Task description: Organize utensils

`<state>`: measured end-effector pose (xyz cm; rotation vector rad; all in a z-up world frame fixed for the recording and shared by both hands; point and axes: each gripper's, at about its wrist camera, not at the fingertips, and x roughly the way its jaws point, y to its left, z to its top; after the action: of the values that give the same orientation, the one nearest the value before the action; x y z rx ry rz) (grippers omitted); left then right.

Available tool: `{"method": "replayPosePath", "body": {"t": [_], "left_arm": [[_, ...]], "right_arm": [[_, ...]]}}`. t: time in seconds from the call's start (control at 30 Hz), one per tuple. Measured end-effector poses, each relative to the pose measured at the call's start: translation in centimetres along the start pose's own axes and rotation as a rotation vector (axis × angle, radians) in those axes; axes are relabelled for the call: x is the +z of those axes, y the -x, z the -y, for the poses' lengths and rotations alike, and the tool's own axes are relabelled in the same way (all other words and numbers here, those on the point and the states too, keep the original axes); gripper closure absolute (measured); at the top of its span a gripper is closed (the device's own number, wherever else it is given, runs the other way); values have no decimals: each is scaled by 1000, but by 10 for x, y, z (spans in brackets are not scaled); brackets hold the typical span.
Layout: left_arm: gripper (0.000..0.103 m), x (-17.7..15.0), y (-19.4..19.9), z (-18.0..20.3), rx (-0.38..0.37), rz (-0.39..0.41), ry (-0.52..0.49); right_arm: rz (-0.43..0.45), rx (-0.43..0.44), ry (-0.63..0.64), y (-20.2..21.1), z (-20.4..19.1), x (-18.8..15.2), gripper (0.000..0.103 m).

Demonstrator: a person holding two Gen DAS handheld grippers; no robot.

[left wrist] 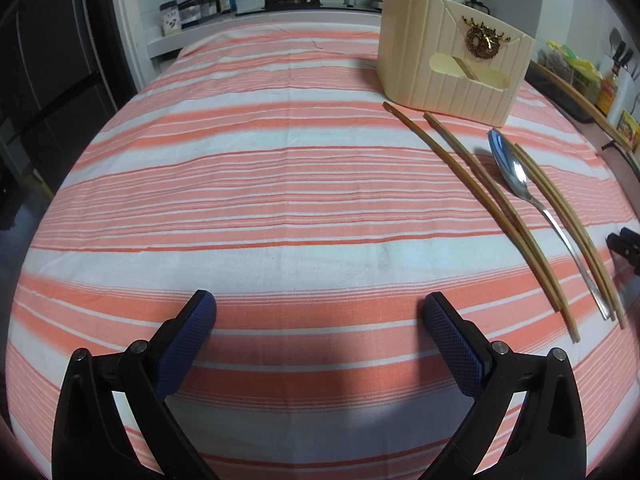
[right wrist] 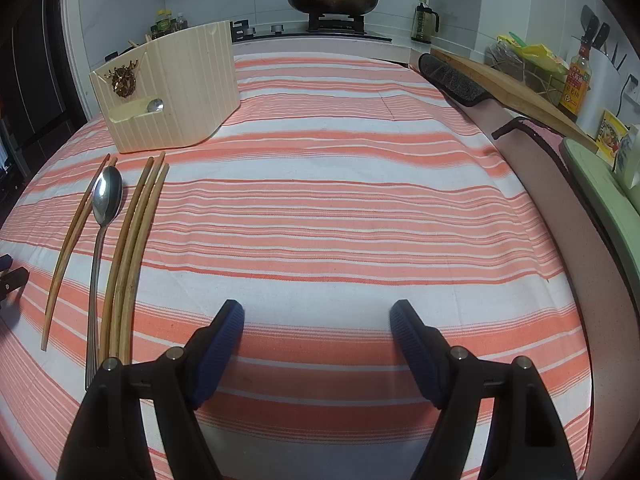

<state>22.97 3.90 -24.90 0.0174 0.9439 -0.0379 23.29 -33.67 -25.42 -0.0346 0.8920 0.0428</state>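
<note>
Your left gripper (left wrist: 320,308) hangs over bare striped cloth (left wrist: 260,184) with its jaws spread wide and nothing between the blue pads; your right gripper (right wrist: 317,316) does the same, jaws also well apart and empty. Everything you need to sort lies between the two of them. From your left gripper, the utensils sit ahead and to the right: a pair of chopsticks (left wrist: 484,208), then the metal spoon (left wrist: 516,180) (bowl pointing away from you), then a second pair of chopsticks (left wrist: 572,232) just beyond it. From your right gripper, the same row lies ahead and to the left, with that second pair's near ends just beside your left finger. Farther ahead, past the tips of the utensils, stands the cream ribbed holder (left wrist: 452,64), which carries a gold ornament on its face and already has a spoon (right wrist: 155,105) in its low front pocket.
</note>
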Motion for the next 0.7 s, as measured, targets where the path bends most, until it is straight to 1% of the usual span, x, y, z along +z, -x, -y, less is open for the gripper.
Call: {"method": "replayPosePath", "body": {"t": [0.07,0.4,0.47,0.5,0.57,0.6,0.7], "left_arm": [[0,0,0,-1,-8,0,8],[0,0,1,1,1,-1,8],[1,5,2,4,8,-30,21],[1,9,4,6,-17,-44,36],[1,21,14,13,-97,-24,90],[1,28,19,19,-119,-11,111],[1,47,15,41,-145,-18,154]], "right_arm": [[0,-3,0,0,-1,0,25],[0,-6,4,-1,-1,1,24],[0,-5,4,-1,-1,1,25],[0,-5,4,-1,-1,1,25],[0,-5,4,-1,-1,0,25],[0,-5,4,-1,-1,0,24],[0,-5,3,0,-1,0,24]]}}
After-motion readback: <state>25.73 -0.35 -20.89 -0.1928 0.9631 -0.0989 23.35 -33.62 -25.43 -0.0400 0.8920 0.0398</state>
